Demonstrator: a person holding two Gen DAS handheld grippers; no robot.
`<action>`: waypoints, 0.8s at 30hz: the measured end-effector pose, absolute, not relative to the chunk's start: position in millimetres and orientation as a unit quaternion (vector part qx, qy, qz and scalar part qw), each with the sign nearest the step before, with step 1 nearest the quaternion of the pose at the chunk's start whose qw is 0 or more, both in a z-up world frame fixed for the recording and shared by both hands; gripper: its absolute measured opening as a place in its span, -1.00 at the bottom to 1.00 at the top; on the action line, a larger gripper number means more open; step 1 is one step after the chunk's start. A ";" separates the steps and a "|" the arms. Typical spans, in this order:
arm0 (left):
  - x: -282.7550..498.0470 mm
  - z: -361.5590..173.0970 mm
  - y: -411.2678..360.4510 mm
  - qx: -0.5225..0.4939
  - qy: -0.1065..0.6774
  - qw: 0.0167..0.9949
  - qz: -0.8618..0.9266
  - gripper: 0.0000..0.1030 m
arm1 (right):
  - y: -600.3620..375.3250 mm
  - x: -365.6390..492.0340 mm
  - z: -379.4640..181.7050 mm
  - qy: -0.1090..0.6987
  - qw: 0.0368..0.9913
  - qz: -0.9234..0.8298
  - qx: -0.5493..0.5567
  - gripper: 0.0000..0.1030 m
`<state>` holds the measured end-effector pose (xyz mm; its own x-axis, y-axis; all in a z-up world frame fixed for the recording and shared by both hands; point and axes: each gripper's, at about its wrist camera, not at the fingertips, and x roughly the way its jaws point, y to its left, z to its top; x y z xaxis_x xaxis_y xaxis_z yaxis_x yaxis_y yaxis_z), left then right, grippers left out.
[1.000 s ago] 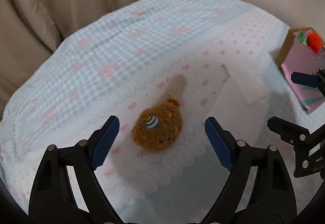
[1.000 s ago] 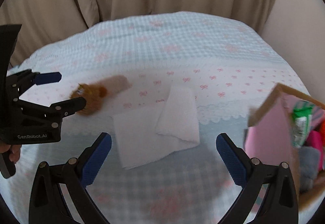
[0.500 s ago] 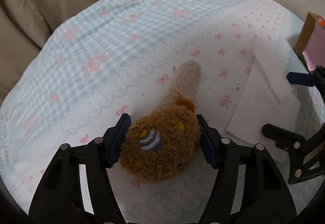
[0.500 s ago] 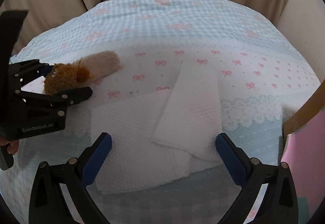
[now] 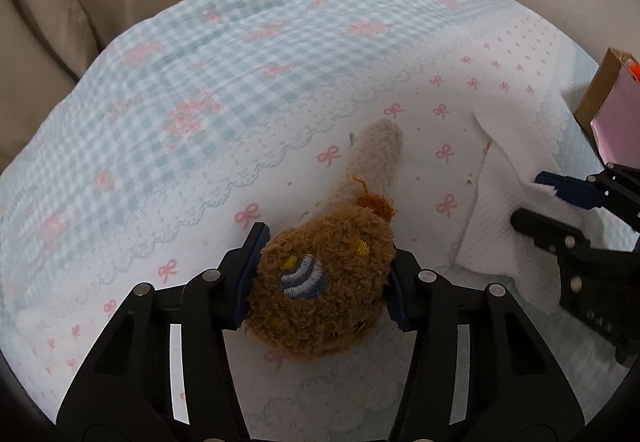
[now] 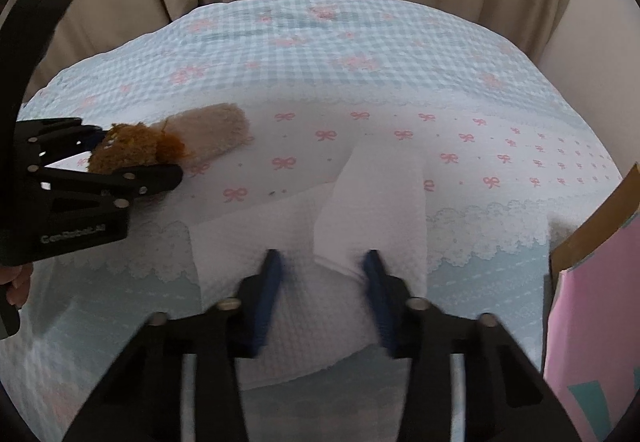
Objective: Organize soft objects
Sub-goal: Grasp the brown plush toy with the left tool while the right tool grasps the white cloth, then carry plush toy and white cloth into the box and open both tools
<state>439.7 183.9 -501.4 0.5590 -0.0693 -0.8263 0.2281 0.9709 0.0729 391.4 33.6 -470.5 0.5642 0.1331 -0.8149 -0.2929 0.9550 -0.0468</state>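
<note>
- Right now each hand is securing its own soft thing on the bedspread (image 5: 248,89), so the step in hand reads as a double pick-up, likely headed for the pink box (image 6: 596,322) at the right edge.
- The left gripper (image 5: 320,278) has just been closing, and its blue pads now pinch the brown plush toy (image 5: 320,286) on both flanks; the toy lies on the white, bow-printed band of the bedspread, with its pale beige tail (image 5: 376,149) pointing away from the gripper.
- That grip sits across the round body, which is a sound place: the pile should compress and seat in the pads. A straight, slow lift would suit it, so the tail trails instead of snagging.
- The right gripper (image 6: 320,282) has also just been closing. Its jaws stand narrowed over the white cloth (image 6: 376,209), straddling the near end of the folded flap, and fabric bunches between them, but whether the pads actually press it cannot be told.
- The cloth rests flat near the bedspread's front edge, just left of the box.
- For a good take, the fingers should gather both layers, not the top flap alone, or the sheet may unfold and drag.
- Pinching the bedspread with the cloth is the main risk, so the jaws should stay shallow.
- The two grippers are close together, so lifting them apart would avoid a knock.
</note>
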 end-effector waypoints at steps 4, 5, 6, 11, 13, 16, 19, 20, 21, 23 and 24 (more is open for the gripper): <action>435.8 -499.0 187.9 0.072 0.467 0.878 -0.083 -0.07 | 20.2 396.3 -469.6 0.452 0.880 0.131 -0.059 -0.69; 435.3 -498.8 188.5 0.070 0.468 0.877 -0.082 -0.07 | 17.3 397.9 -468.9 0.454 0.880 0.130 -0.054 -0.77; 433.5 -497.0 189.5 0.065 0.468 0.878 -0.082 -0.07 | 16.5 398.4 -467.7 0.455 0.879 0.130 -0.055 -0.79; 425.0 -481.9 194.0 0.042 0.461 0.883 -0.078 -0.07 | 14.3 395.0 -455.5 0.451 0.882 0.125 -0.050 -0.82; 421.3 -472.7 195.6 0.031 0.457 0.886 -0.077 -0.07 | 11.1 392.2 -447.6 0.448 0.885 0.122 -0.039 -0.82; 415.0 -453.1 196.4 0.018 0.452 0.889 -0.075 -0.07 | 7.7 386.5 -427.7 0.438 0.891 0.119 -0.029 -0.82; 408.3 -431.8 195.2 0.009 0.447 0.891 -0.074 -0.07 | 5.2 379.4 -407.1 0.431 0.894 0.116 -0.021 -0.82; 404.6 -421.1 194.1 0.005 0.445 0.892 -0.074 -0.07 | 3.8 376.0 -397.3 0.429 0.896 0.114 -0.018 -0.82; 402.0 -412.3 192.7 0.003 0.443 0.893 -0.074 -0.07 | 2.6 373.1 -388.5 0.428 0.897 0.112 -0.014 -0.82; 393.7 -389.3 188.5 0.000 0.440 0.895 -0.075 -0.07 | 0.2 365.4 -365.3 0.423 0.899 0.110 -0.006 -0.82; 390.2 -378.4 186.1 -0.001 0.437 0.896 -0.076 -0.07 | -0.9 361.3 -353.8 0.420 0.901 0.108 -0.003 -0.82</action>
